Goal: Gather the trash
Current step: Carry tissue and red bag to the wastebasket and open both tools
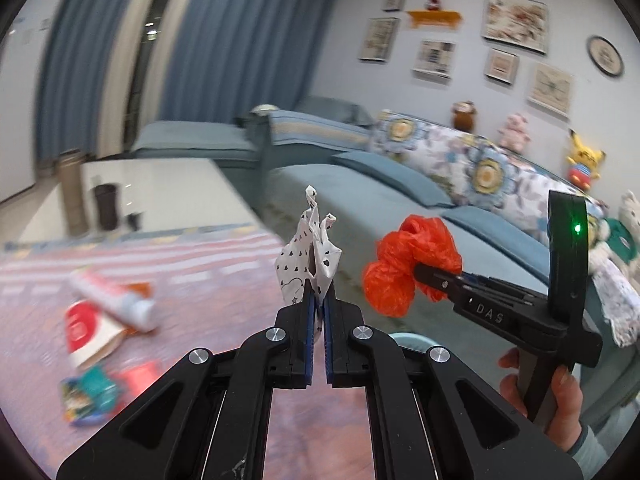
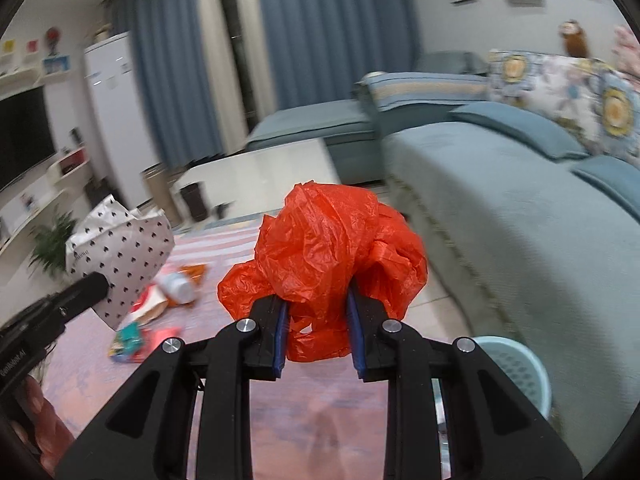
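Observation:
My left gripper [image 1: 319, 298] is shut on a crumpled white paper bag with black spots [image 1: 310, 258] and holds it in the air above the pink rug; the bag also shows in the right wrist view [image 2: 124, 254]. My right gripper [image 2: 318, 304] is shut on a crumpled orange plastic bag [image 2: 328, 248], also held in the air. In the left wrist view the orange bag [image 1: 404, 264] is to the right of the paper bag. More trash lies on the rug: a white tube [image 1: 112, 294], a red-and-white paper cup [image 1: 86, 334] and a colourful wrapper [image 1: 90, 398].
A light blue basket [image 2: 516, 376] stands on the floor at the lower right, beside the blue sofa [image 2: 520, 208]. A white coffee table [image 1: 160, 188] with a dark cup stands beyond the rug. A TV unit and a plant are at the far left.

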{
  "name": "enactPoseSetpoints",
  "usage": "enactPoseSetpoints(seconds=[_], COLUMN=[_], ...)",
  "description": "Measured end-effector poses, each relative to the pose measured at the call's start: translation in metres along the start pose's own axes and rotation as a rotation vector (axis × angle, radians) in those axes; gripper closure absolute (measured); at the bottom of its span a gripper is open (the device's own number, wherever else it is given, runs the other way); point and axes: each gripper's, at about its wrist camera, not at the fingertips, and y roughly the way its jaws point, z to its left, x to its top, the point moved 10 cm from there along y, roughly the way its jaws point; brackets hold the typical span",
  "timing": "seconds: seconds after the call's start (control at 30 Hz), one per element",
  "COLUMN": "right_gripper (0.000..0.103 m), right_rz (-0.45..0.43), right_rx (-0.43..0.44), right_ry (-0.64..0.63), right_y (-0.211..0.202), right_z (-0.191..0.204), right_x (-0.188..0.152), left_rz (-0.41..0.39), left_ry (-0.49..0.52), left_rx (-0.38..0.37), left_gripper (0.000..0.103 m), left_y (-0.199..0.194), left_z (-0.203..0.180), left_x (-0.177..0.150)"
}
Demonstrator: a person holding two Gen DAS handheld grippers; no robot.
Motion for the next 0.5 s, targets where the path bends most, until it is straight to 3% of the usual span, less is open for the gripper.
enactPoseSetpoints(seconds=[0.3,0.5], right_gripper=[0.081,0.08], right_rz=[0.035,0.136], right_rx=[-0.16,-0.249], right_ry=[0.149,0.269], right_y=[-0.013,0.003], right_z=[-0.13,-0.199], right_x=[-0.033,-0.101], left_rz=[0.116,0.253], left_ry=[0.134,0.225], left_rx=[-0.157,-0.209], left_gripper=[0.101,0.101], left_y=[0.087,0.145], left_z=[-0.109,-0.159], left_x=[-0.013,-0.06])
